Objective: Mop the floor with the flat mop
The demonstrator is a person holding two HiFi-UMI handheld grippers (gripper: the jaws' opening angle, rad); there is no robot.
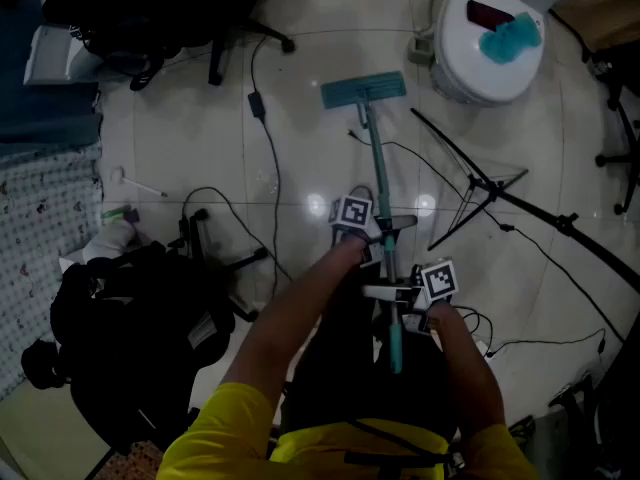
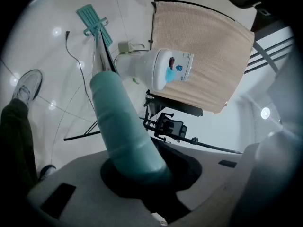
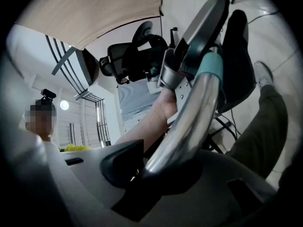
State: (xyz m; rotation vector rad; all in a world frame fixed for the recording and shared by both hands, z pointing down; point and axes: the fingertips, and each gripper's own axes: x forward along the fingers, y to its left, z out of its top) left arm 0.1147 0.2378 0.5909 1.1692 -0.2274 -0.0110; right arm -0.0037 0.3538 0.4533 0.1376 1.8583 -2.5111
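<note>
The flat mop lies with its teal head on the glossy white floor, its pole running back toward me. Both grippers hold the pole, one just above the other. My left gripper is shut on it further down the pole; in the left gripper view a thick teal grip fills the left gripper, with the mop head far off. My right gripper is shut on the pole closer to me; in the right gripper view a chrome tube passes through the right gripper.
A white toilet stands at the far right, a collapsed black stand lies right of the mop, and cables trail over the floor. A chair base and a black bag are on the left. A person stands nearby.
</note>
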